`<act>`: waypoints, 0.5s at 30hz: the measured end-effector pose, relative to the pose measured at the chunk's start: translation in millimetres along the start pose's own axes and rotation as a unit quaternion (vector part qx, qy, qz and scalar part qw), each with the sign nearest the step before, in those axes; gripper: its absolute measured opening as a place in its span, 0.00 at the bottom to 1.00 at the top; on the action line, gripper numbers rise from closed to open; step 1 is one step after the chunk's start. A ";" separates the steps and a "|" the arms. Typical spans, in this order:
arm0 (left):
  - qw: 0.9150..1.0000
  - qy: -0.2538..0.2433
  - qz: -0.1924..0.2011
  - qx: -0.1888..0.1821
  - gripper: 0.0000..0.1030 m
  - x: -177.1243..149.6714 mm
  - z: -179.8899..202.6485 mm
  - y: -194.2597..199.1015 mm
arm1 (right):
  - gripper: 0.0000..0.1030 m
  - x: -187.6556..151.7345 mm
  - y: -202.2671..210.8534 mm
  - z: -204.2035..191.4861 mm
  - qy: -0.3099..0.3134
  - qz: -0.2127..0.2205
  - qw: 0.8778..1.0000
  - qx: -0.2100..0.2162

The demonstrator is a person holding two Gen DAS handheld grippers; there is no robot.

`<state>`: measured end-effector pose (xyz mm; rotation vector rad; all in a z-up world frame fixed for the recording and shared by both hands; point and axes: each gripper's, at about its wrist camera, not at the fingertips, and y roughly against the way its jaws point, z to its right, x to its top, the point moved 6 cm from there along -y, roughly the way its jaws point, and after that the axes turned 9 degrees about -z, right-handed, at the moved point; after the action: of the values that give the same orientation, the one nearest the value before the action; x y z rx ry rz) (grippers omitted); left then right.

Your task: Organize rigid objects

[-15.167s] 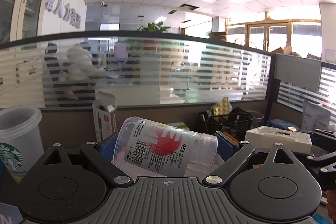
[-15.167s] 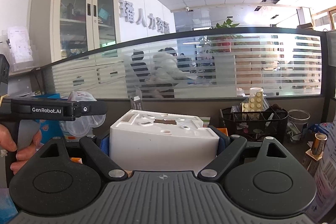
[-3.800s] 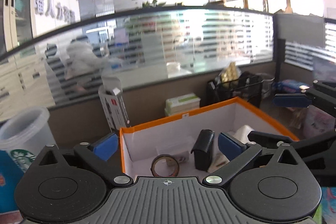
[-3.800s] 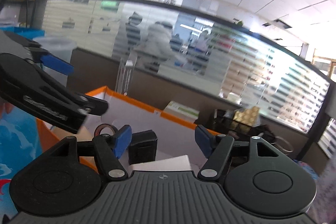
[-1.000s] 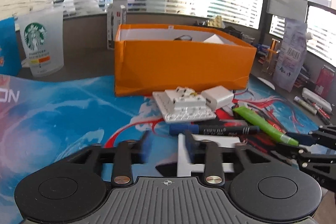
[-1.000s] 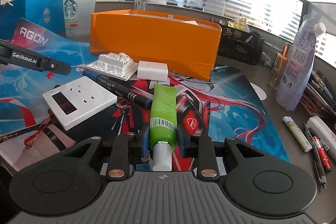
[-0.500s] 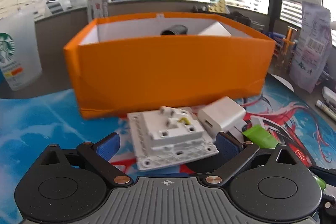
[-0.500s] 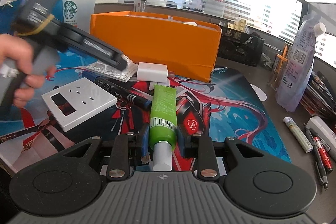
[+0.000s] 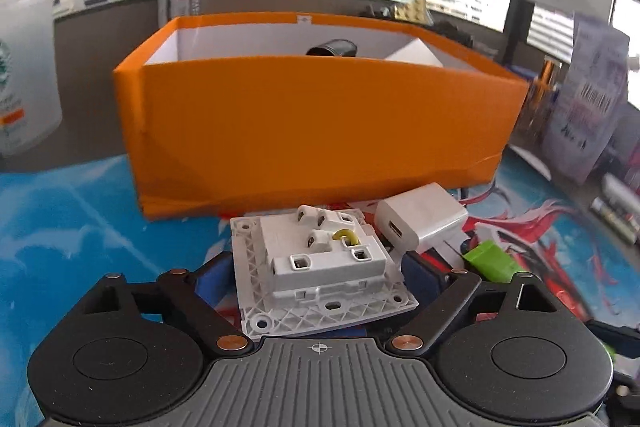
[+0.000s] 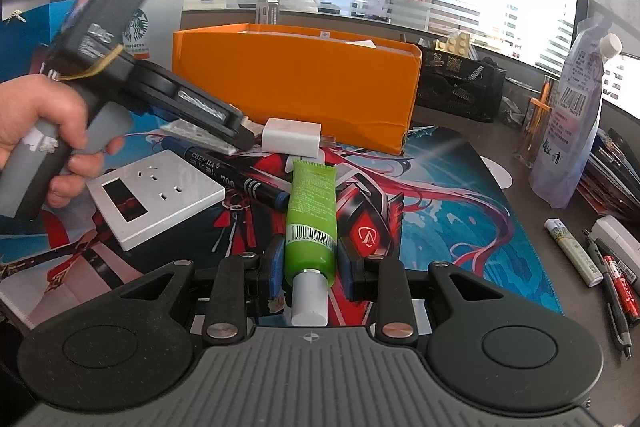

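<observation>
An orange box [image 9: 320,123] stands on the printed desk mat, also in the right wrist view [image 10: 296,83]. My left gripper [image 9: 320,277] is closed around a white socket module [image 9: 320,267] lying back-side up in front of the box. My right gripper [image 10: 310,263] is shut on a green tube [image 10: 312,203] with a white cap. A white charger [image 9: 422,223] lies beside the module. A black marker [image 10: 228,175] and a white socket faceplate [image 10: 156,195] lie left of the tube.
A Starbucks cup [image 10: 134,31] stands left of the box. A black mesh organizer [image 10: 460,87], a printed pouch [image 10: 576,111] and several pens [image 10: 612,275] are at the right. A dark item [image 9: 332,47] and white packaging show inside the box.
My left gripper left the faceplate, moved forward to the socket module and has closed in around it. My right gripper keeps holding the green tube in the same place.
</observation>
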<state>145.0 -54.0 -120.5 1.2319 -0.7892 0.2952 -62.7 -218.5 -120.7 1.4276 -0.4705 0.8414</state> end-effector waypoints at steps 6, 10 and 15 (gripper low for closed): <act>0.999 -0.005 0.040 0.005 0.87 -11.2 3.0 34.2 | 0.25 0.5 2.0 -2.6 0.006 0.000 1.000 -0.005; 0.997 -0.011 0.070 0.004 0.87 -9.9 4.1 61.0 | 0.24 1.9 3.9 -7.1 0.019 0.005 1.000 -0.013; 0.995 -0.015 0.102 0.002 0.87 -7.0 4.1 90.7 | 0.24 6.6 10.1 -10.2 0.033 0.021 0.999 -0.027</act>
<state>84.1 -25.9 -58.9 1.1634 -0.9430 0.4449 -67.9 -207.8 -110.3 1.3405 -0.4708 0.8993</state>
